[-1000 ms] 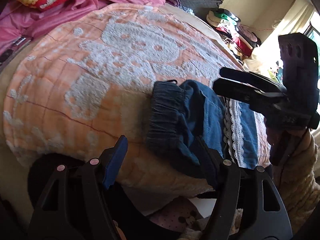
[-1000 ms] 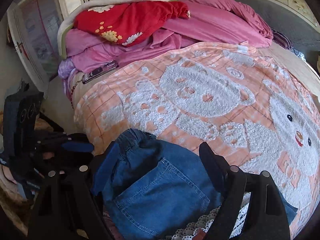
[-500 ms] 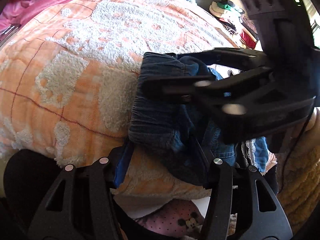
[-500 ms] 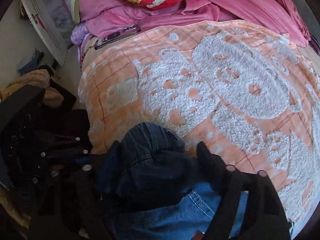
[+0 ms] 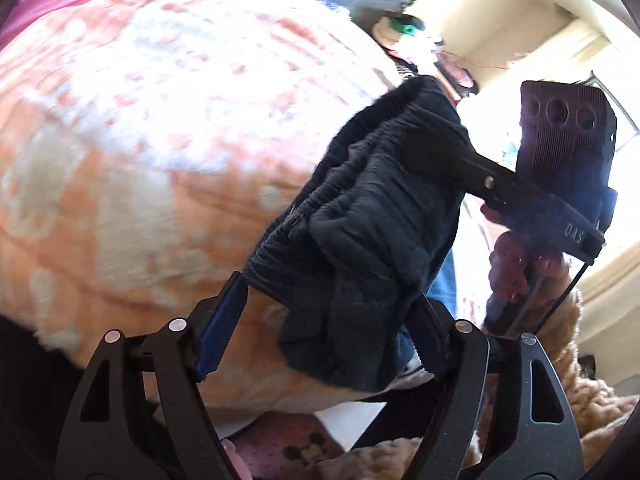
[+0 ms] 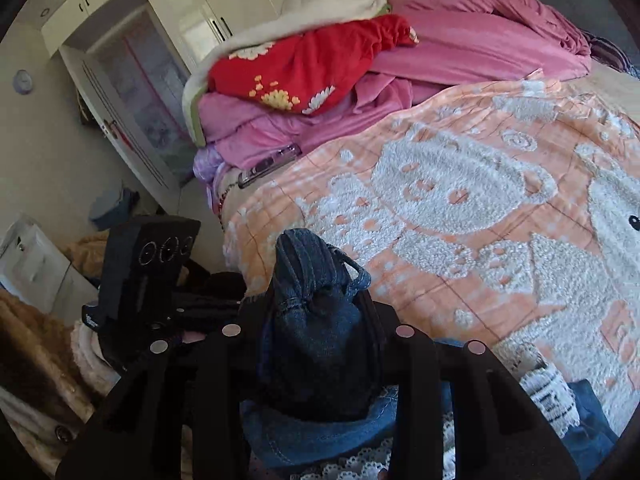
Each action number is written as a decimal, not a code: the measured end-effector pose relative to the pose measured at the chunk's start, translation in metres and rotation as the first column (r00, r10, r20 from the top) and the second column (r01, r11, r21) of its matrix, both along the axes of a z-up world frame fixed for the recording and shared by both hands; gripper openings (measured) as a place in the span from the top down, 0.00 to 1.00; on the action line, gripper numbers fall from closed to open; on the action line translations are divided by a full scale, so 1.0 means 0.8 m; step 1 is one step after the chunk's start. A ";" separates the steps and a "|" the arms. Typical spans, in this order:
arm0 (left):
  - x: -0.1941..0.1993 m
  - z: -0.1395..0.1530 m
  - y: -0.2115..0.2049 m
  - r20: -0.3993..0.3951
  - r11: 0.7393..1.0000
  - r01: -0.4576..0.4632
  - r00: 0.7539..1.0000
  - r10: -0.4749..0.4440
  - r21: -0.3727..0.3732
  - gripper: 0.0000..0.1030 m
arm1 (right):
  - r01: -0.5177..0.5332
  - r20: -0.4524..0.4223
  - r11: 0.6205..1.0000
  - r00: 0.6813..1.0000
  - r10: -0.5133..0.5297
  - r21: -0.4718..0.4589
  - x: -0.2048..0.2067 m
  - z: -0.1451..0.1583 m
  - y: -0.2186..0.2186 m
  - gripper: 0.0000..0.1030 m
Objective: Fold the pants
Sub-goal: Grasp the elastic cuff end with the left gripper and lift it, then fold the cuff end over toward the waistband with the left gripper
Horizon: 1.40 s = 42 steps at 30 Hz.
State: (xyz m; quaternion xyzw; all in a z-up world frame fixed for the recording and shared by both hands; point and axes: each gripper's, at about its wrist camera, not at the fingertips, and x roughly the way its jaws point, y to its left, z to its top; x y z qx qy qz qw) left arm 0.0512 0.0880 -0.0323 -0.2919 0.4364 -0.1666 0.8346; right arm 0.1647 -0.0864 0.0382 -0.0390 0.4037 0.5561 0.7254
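pinching the bunched waistband of the pants (image 6: 316,320) off the blanket (image 6: 460,200), right gripper (image 6: 316,332) just closed on it. left gripper (image 5: 320,320) just spread, denim loose between. one-sided hold, fold could slump crooked

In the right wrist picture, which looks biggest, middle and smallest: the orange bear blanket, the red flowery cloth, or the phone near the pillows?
1. Orange and white fluffy bear blanket, by far the biggest.
2. Red cloth with yellow and white flowers, in the middle.
3. Dark slim phone, the smallest.
The blanket lies nearer the camera, but the gaps are plain.
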 end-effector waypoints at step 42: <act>-0.006 0.025 -0.190 0.066 0.925 0.378 0.925 -0.375 -0.043 0.45 | 0.505 -0.085 0.863 0.859 -0.506 -0.030 -0.056 -0.040 -0.236 0.31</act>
